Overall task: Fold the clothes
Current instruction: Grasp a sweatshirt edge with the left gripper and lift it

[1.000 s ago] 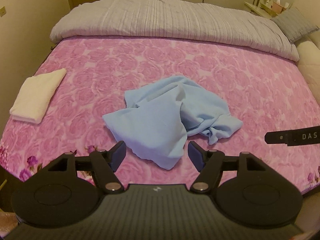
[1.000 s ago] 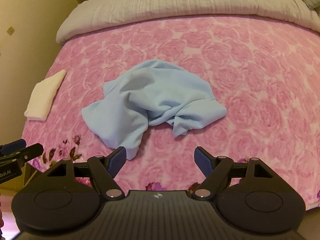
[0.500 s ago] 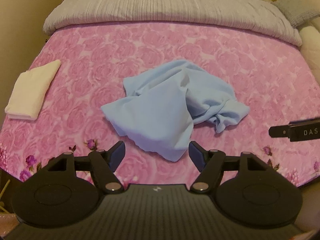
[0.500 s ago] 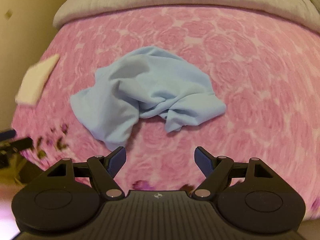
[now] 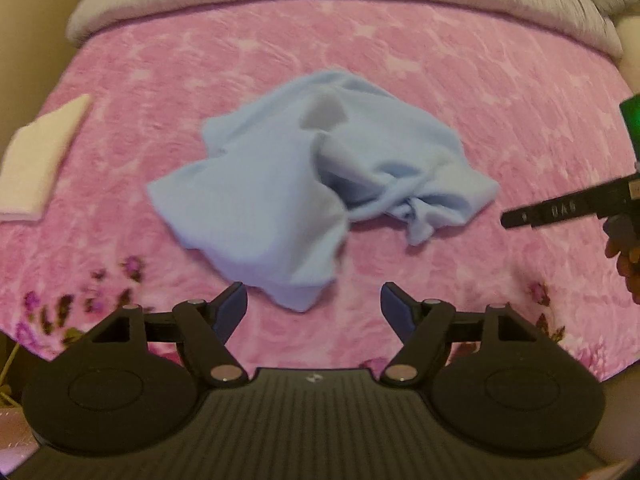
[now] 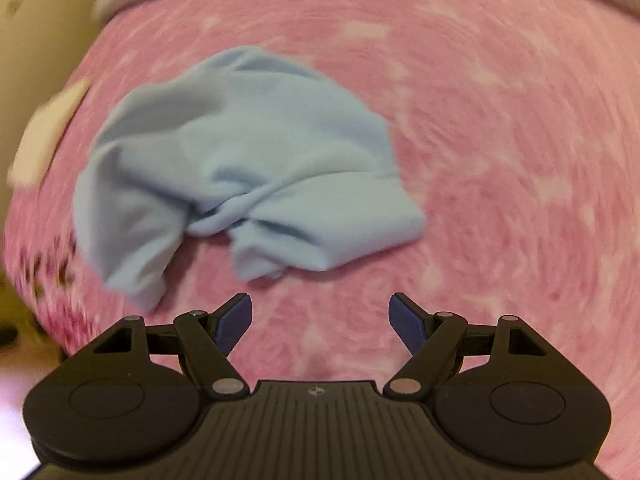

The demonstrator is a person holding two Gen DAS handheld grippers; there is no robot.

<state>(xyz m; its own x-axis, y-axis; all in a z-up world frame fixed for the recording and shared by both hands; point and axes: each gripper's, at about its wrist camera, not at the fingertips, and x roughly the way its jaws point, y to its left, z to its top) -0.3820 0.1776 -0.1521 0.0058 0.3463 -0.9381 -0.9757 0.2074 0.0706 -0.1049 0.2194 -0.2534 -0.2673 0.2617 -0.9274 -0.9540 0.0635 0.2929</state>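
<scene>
Crumpled blue garment (image 5: 304, 196) on pink bedspread (image 5: 440, 80), both tools spread.

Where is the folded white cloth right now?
The folded white cloth lies at the left edge of the pink rose-patterned bedspread in both wrist views, apart from the crumpled light blue garment in the middle.

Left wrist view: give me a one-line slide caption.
Open left gripper above a crumpled light-blue garment on the pink bedspread.
</scene>
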